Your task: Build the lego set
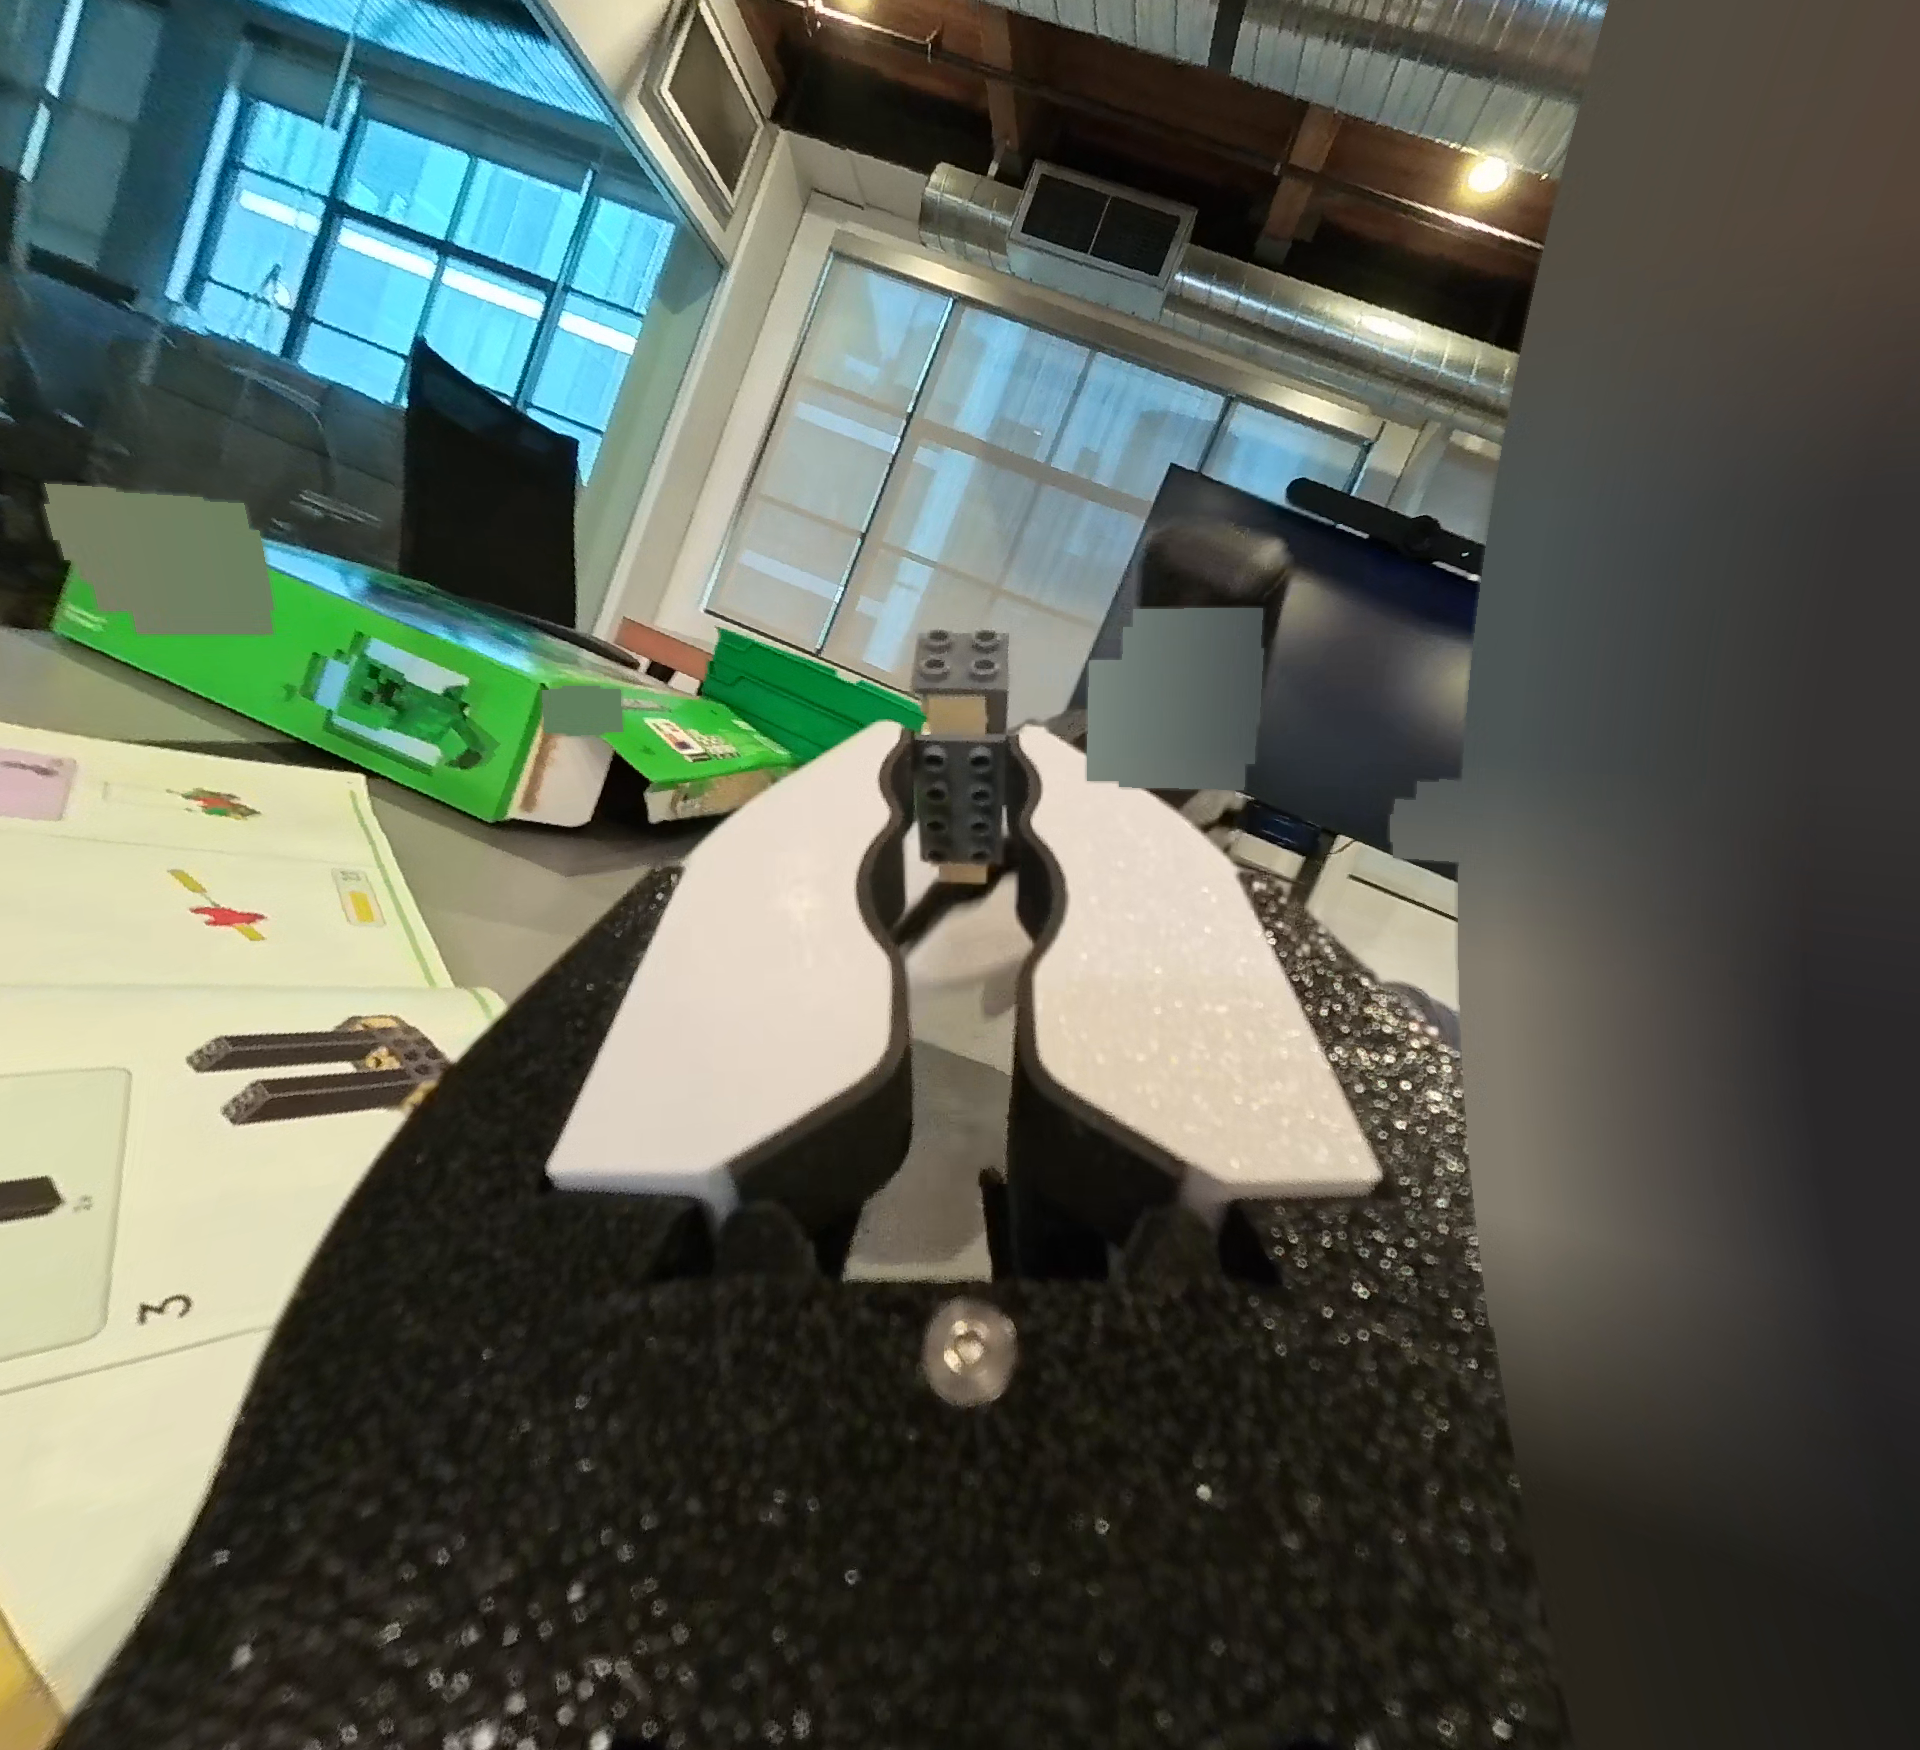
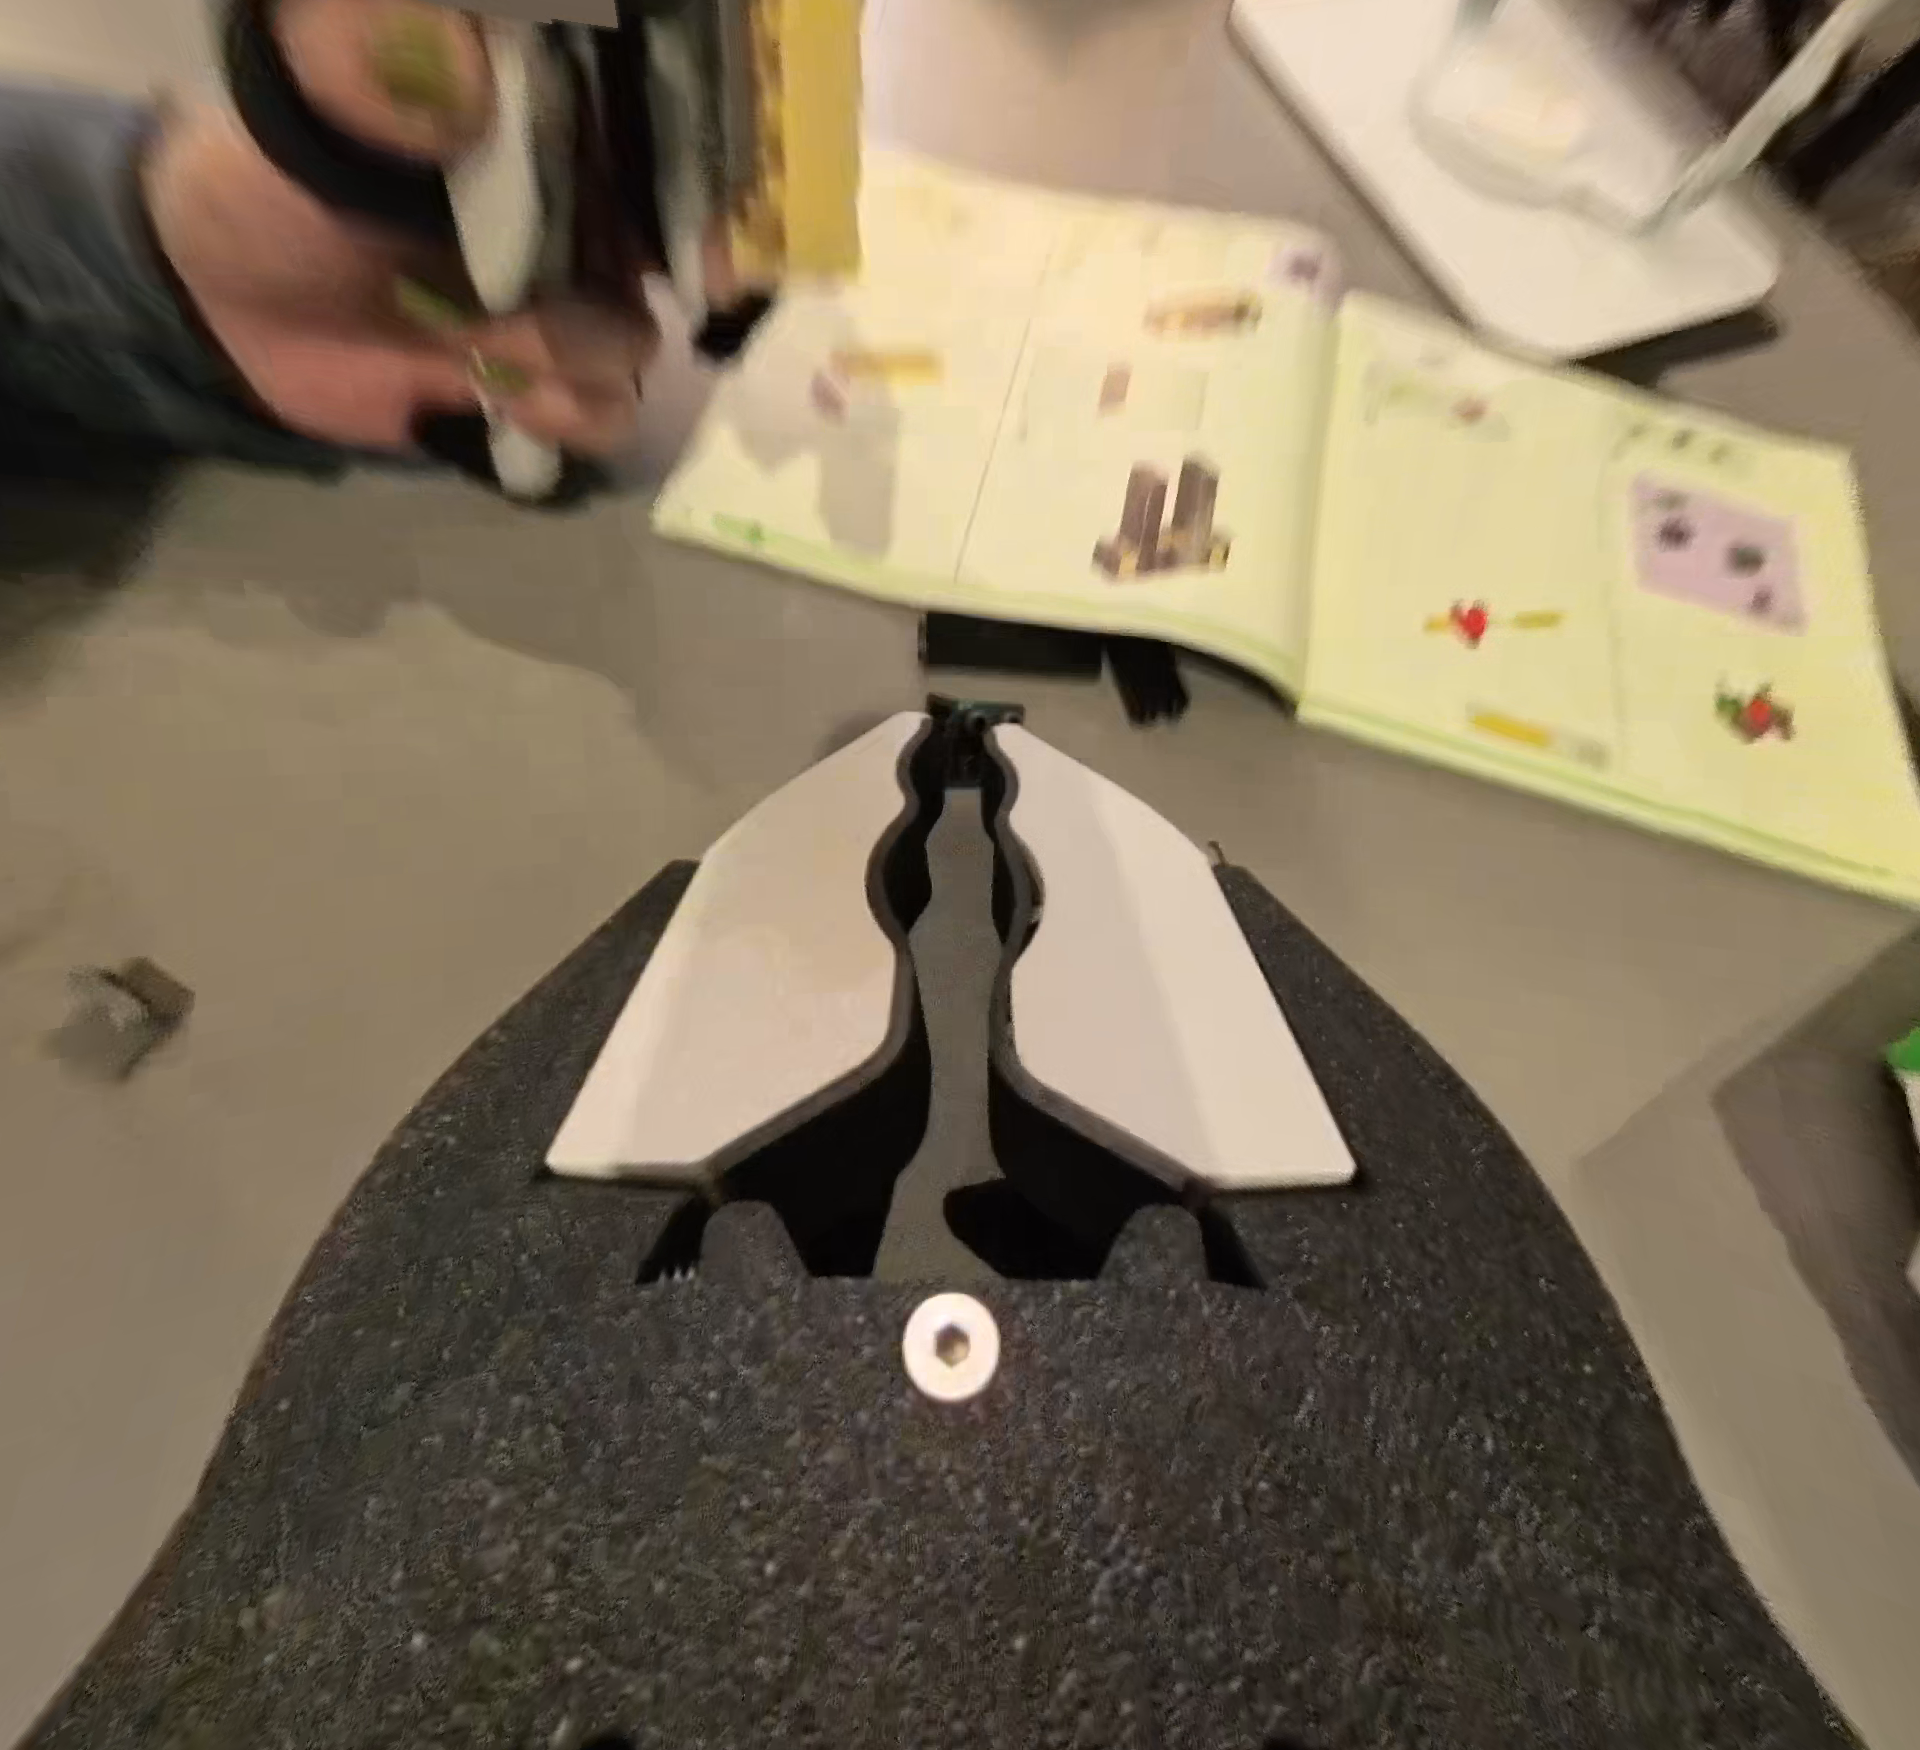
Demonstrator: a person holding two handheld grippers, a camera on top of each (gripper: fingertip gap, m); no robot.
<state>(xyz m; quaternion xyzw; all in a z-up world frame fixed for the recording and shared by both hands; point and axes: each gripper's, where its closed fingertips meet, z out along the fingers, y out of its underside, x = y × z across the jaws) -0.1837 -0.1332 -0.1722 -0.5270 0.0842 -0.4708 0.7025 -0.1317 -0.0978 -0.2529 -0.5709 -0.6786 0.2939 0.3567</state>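
Between the left gripper tips a light, rigid dark brick assembly is clamped by its flat sides, while at twelve o'clock of the right gripper a small dark piece is pinched.

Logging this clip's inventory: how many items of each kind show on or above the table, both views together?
Grippers: 2, left and right.
Lego assemblies held in jaws: 2, dark grey brick stack, small dark piece.
Loose grey brick: 1.
Instruction booklet: 1.
Green box: 1.
Total: 7.
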